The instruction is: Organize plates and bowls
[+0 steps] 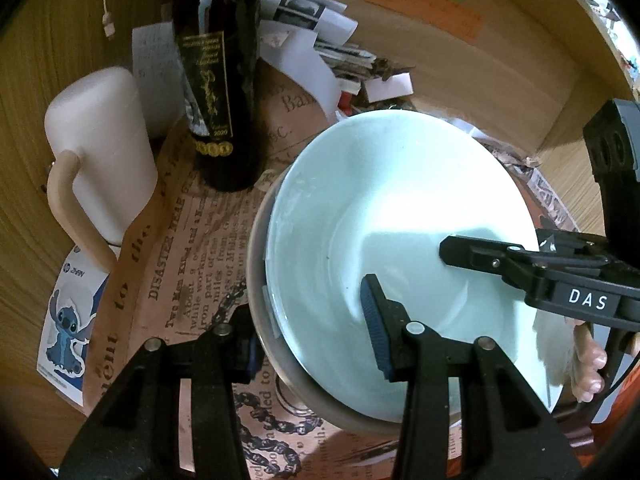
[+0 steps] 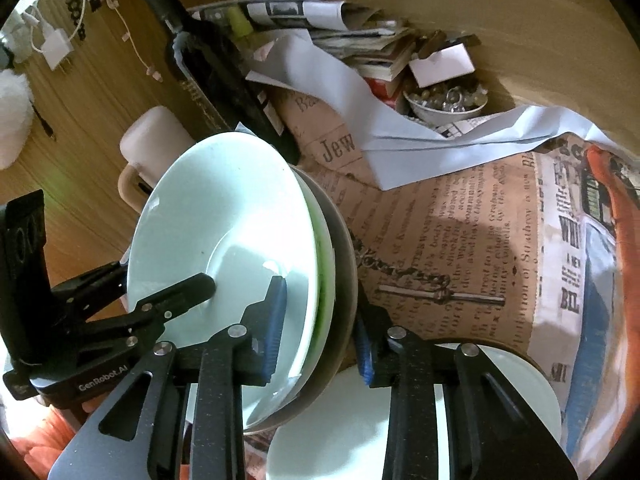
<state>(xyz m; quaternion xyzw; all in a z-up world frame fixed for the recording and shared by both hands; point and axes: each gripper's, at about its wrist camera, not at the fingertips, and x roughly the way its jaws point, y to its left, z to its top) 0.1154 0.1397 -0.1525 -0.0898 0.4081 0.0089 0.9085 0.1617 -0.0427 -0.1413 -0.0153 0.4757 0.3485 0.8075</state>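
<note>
Right wrist view: stack of plates (image 2: 240,248) pinched at opposite rims by right hand-held gripper (image 2: 320,328) and left hand-held gripper (image 1: 312,344), apparently for a level two-handed lift off newspaper-covered tabletop (image 2: 460,240)

1. A lived-in home, on a wooden worktop (image 1: 24,128) crowded with personal clutter.
2. A dark wine bottle (image 1: 218,80) stands beside a cream jug (image 1: 100,148), with pale stacked dishes (image 1: 400,248) next to them.
3. Printed vintage-newspaper wrapping paper (image 2: 460,248) covers the surface.
4. Loose papers and booklets (image 2: 360,44) are heaped at the back, near a small bowl of trinkets (image 2: 444,104).
5. A cartoon sticker (image 1: 66,332) and charger cables (image 2: 56,44) lie about.
</note>
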